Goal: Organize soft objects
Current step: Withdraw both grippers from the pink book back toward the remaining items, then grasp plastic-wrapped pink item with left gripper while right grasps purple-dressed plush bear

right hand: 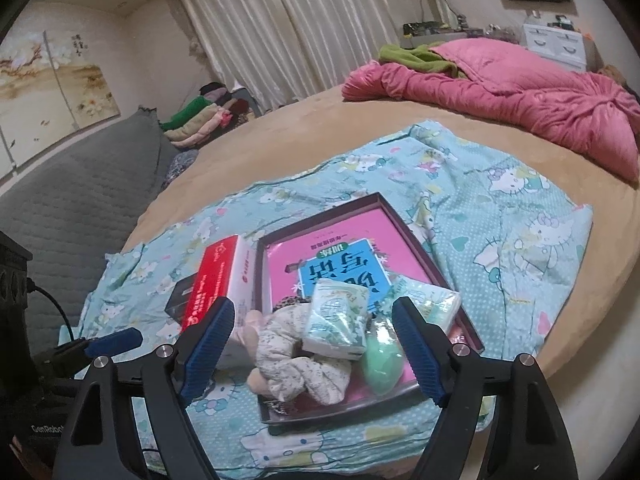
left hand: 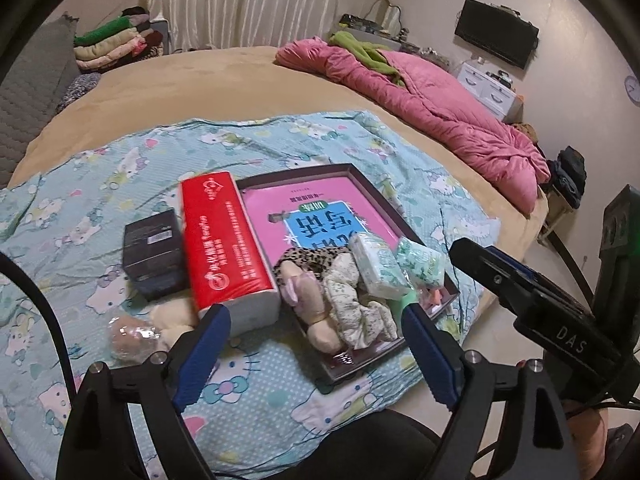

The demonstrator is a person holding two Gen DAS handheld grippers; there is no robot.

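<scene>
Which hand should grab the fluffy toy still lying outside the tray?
Probably the left. The cream plush toy lies on the cartoon-print sheet just beyond the open left gripper; the open right gripper faces the dark rectangular tray.

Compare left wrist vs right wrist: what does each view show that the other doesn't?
Left wrist only: a wrapped plush toy on the cartoon-print sheet in front of the black box, a wall-mounted TV shown whole, and the right gripper entering from the right.

Right wrist only: a painted wall panel and a green egg-shaped item in the tray.

Both: the tray with its pink book, floral cloth, tissue packs, the red tissue pack, the pink quilt. Both grippers are open, holding nothing.
</scene>
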